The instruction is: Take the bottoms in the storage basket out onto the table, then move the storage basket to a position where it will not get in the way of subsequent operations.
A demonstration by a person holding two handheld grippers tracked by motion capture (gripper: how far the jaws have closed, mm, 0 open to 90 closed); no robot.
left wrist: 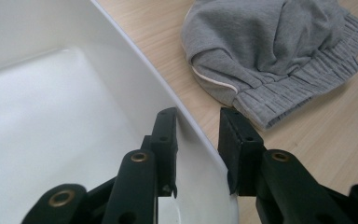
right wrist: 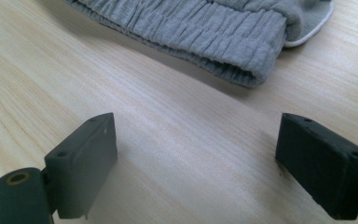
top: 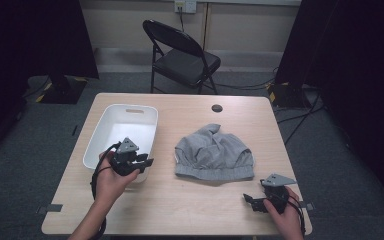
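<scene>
A white plastic bin [top: 130, 107] sits on the left half of the wooden table [top: 190, 205]. My left gripper [top: 147, 161] is at the bin's near right corner. In the left gripper view, one jaw of that gripper [left wrist: 198, 114] is inside the bin wall [left wrist: 140, 56] and the other outside, closed on the rim. A crumpled grey garment [top: 214, 152] with a ribbed waistband lies in the middle of the table, to the right of the bin [left wrist: 270, 51]. My right gripper [top: 248, 200] hovers low at the front right, its jaws [right wrist: 196, 135] wide apart and empty, with the garment's waistband [right wrist: 191, 28] just ahead.
A black folding chair [top: 182, 55] stands behind the table. A small dark round cap [top: 217, 108] sits near the table's far edge. Dark curtains and stands flank both sides, and cables run over the floor at the right.
</scene>
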